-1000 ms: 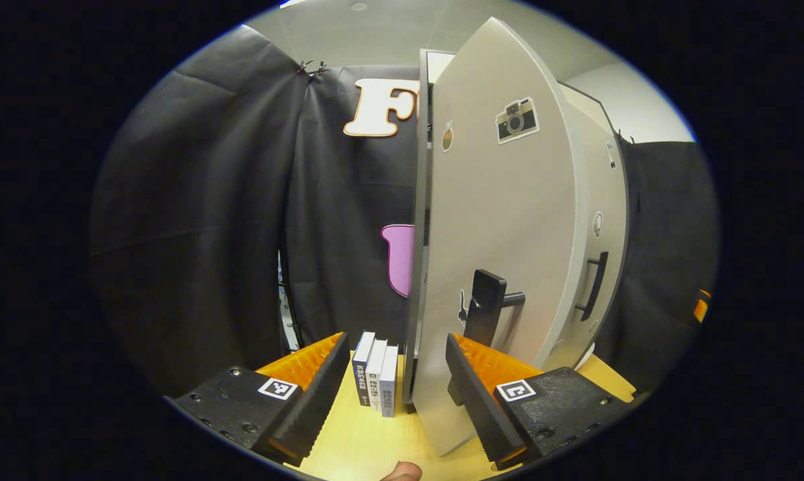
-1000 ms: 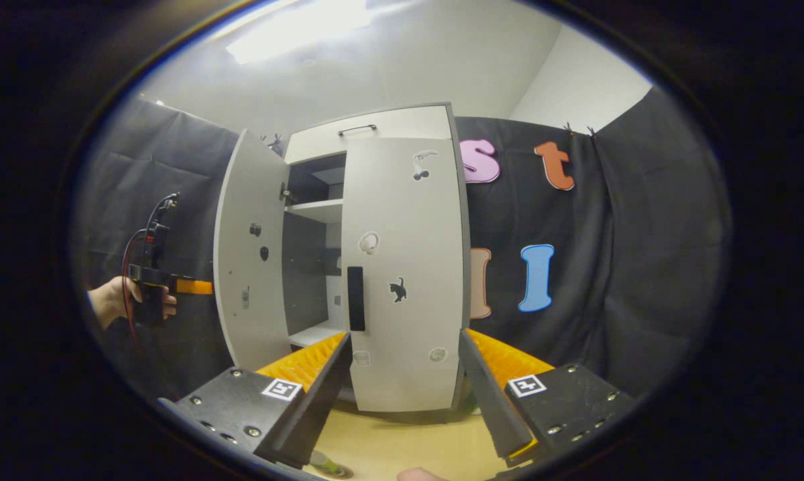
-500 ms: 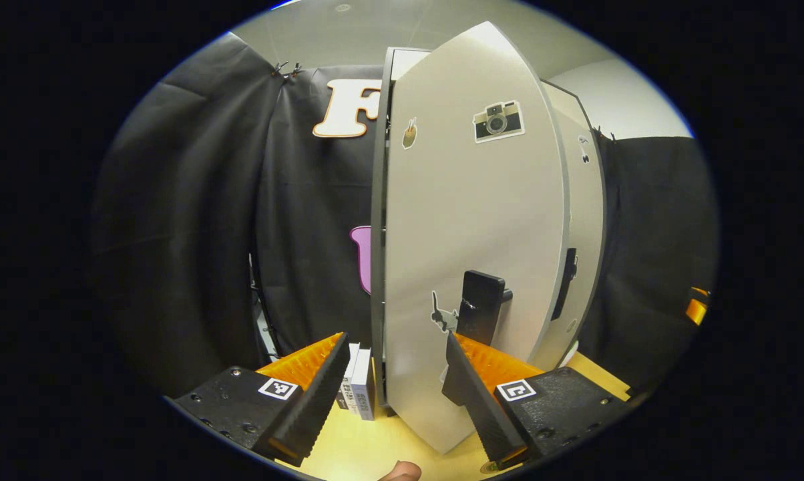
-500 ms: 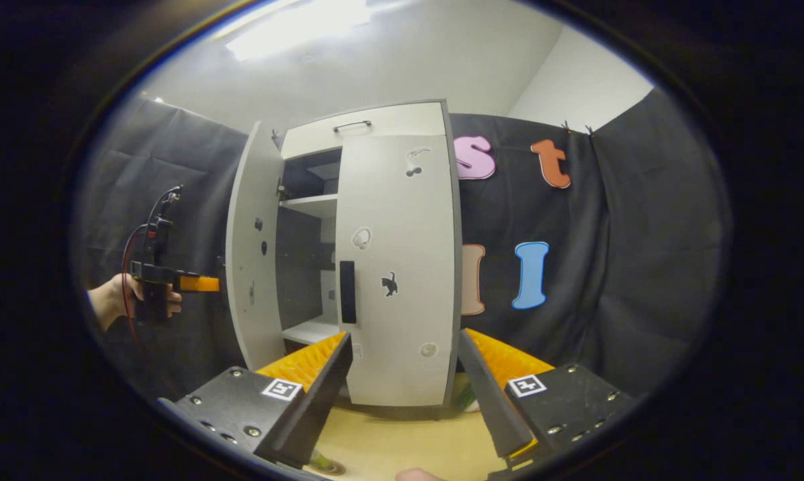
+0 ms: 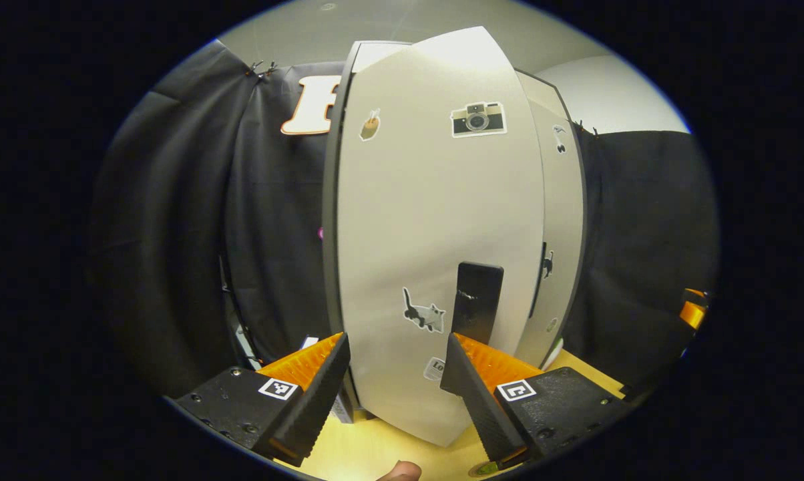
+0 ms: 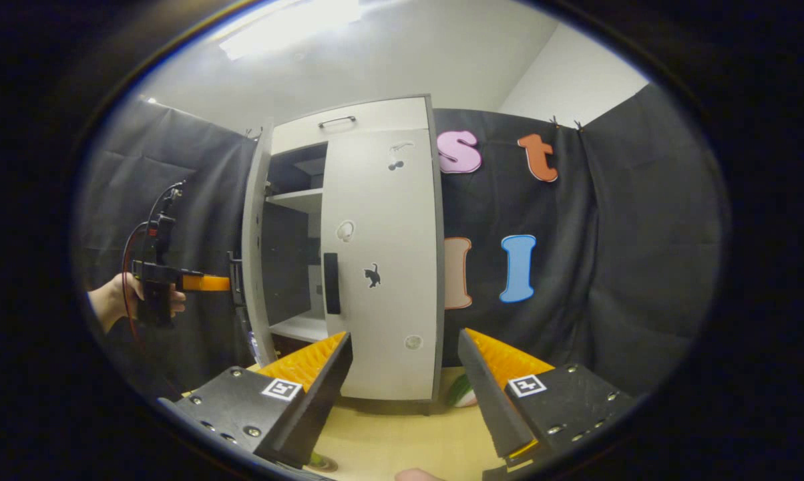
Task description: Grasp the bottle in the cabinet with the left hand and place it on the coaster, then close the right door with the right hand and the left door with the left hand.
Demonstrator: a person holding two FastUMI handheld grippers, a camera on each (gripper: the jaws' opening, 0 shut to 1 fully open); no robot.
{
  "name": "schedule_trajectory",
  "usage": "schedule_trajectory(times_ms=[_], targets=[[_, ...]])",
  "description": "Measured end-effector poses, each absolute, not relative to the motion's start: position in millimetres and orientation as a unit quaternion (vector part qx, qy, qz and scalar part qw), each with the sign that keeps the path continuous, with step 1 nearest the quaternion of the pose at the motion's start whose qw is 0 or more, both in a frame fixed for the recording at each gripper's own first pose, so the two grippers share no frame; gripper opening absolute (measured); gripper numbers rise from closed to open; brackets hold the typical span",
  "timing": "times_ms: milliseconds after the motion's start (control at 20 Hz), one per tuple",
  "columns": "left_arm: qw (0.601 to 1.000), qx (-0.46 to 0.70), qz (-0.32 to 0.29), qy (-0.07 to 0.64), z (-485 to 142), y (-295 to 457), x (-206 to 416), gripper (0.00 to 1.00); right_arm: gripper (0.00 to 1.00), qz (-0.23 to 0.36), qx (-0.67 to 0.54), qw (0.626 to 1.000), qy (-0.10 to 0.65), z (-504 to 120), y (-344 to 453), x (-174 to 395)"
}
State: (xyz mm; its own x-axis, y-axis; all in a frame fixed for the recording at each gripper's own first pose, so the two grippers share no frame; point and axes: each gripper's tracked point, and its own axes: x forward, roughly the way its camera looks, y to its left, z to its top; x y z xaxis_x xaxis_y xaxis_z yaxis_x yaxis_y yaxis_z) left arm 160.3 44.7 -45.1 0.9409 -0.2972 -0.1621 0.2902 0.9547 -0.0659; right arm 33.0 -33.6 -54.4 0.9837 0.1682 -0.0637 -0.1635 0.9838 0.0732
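The left gripper [image 5: 395, 374], fingers spread wide and empty, faces the pale grey left cabinet door [image 5: 435, 267], ajar; its black handle [image 5: 475, 300] sits at one o'clock. The right gripper [image 6: 402, 374], equally wide and empty, faces the shut grey right door [image 6: 382, 267]

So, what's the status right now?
Left hand-held gripper open at left door. Right hand-held gripper open. Right door shut, left ajar. Nothing blocking.

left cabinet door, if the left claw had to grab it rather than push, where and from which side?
Probably the black handle on the left door: a vertical bar standing proud of the flat front near the free edge, so fingers can straddle it. Come straight at the outer face, left claw open, fingers either side. The panel itself offers nothing to pinch.
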Motion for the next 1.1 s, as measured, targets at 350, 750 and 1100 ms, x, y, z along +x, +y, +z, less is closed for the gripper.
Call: schedule_trajectory(times_ms=[350,750,1100], targets=[[0.986,0.004,-0.150,0.066,-35.8,9.7,154.2,0.91,0.96,0.066,0.034,0.997,0.033,-51.8,-57.6,11.2],[0.993,-0.003,-0.104,0.063,-37.4,13.2,99.2,0.95,0.94,0.076,0.031,0.996,0.021,-40.6,-57.1,-11.6],[0.997,0.002,-0.068,0.024,-14.8,28.1,64.3,0.91,0.96,0.105,0.007,0.994,0.008,-22.8,-2.0,-14.6]])
